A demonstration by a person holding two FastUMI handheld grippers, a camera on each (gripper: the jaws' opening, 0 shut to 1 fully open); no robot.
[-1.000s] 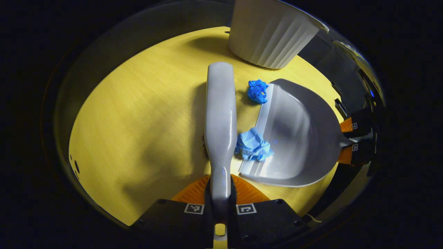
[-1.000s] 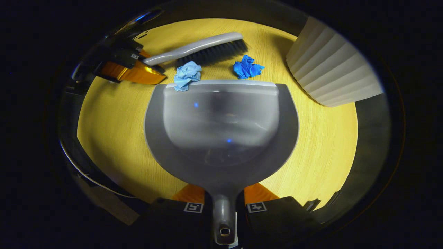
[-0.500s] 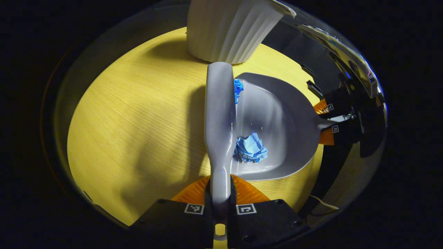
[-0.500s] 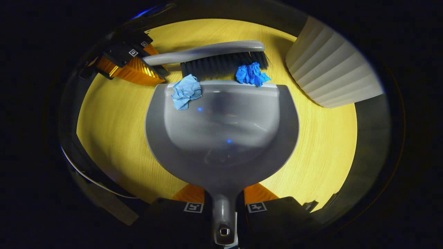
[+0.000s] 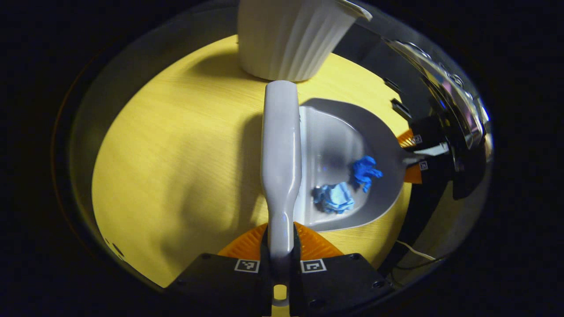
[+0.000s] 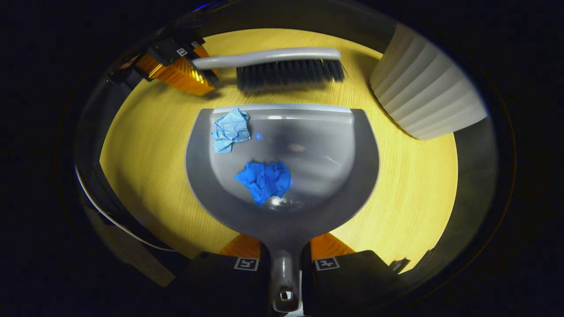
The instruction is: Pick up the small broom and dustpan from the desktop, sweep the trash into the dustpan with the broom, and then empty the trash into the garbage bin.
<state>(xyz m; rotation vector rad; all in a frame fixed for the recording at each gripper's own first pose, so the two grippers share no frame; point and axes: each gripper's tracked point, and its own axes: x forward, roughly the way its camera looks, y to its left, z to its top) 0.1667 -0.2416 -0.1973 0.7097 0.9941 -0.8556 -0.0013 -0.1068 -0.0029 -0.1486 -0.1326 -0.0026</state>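
Now both paper wads lie inside the dustpan [image 6: 282, 176]: the dark blue wad [image 6: 264, 179] near its middle, the pale blue wad [image 6: 230, 129] by its front lip. Beyond the lip, the broom [image 6: 282, 66] hangs with bristles down over the yellow desktop [image 6: 410, 176]. The right gripper [image 6: 285, 263] clamps the dustpan's handle; the left gripper [image 5: 280, 259] clamps the broom's handle. A white ribbed bin [image 6: 425, 99] stands just beside the dustpan.

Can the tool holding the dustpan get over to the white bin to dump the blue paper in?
Probably yes. The right tool grips the dustpan by its handle, the bin stands close beside it, and the bare desktop lies between them.
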